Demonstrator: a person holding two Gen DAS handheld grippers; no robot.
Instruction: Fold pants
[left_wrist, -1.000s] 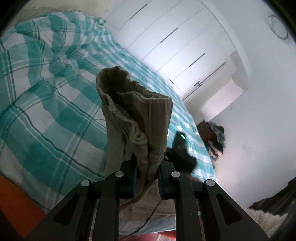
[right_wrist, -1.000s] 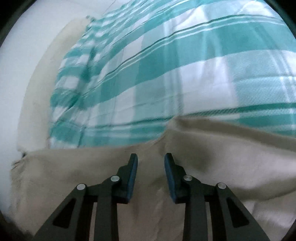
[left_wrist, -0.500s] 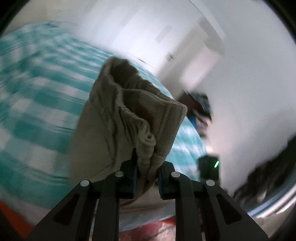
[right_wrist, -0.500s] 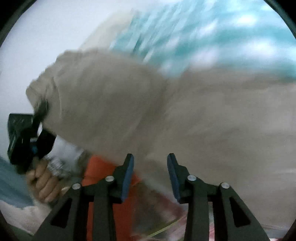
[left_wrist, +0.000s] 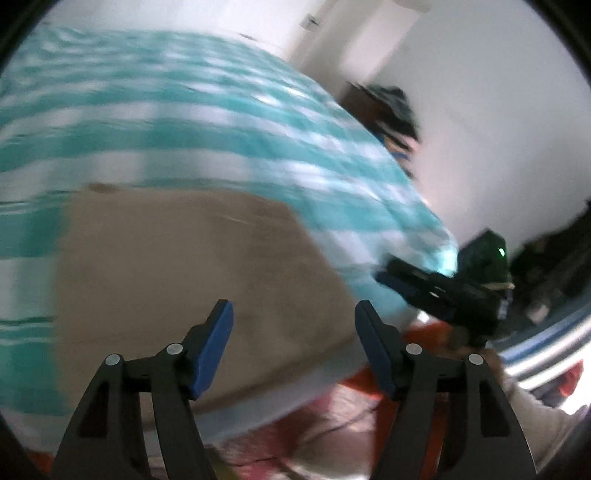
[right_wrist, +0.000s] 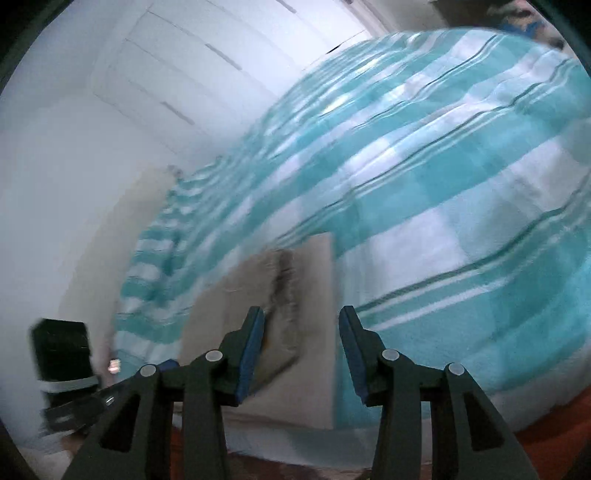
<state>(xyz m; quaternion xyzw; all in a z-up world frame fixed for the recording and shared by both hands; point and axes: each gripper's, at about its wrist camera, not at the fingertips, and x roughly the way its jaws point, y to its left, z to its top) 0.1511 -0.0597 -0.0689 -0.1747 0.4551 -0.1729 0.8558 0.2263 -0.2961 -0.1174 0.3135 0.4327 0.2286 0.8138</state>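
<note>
The beige pants (left_wrist: 184, 280) lie folded flat on the teal-and-white checked bedspread (left_wrist: 221, 122), near the bed's front edge. My left gripper (left_wrist: 294, 308) hovers over their right end. Its jaws are opening, with nothing between the blue pads. The view is motion-blurred. To its right, my right gripper (left_wrist: 388, 277) points toward the bed from the side. In the right wrist view, the pants (right_wrist: 317, 266) show a dark crease down the folded stack, and my right gripper (right_wrist: 301, 314) hangs just short of them. Its jaws are opening and the pads touch no cloth.
An orange bed base (right_wrist: 554, 435) and a patterned floor (left_wrist: 314, 435) run below the bed's front edge. White wardrobe doors (right_wrist: 192, 74) stand behind the bed. Dark clutter (left_wrist: 391, 107) sits on furniture by the far wall. The left device's black body (right_wrist: 62, 350) is at lower left.
My left gripper let go of the bunched waistband and spread wide; the pants now lie flat on the bed. The right gripper swung away from the cloth and opened a little.
</note>
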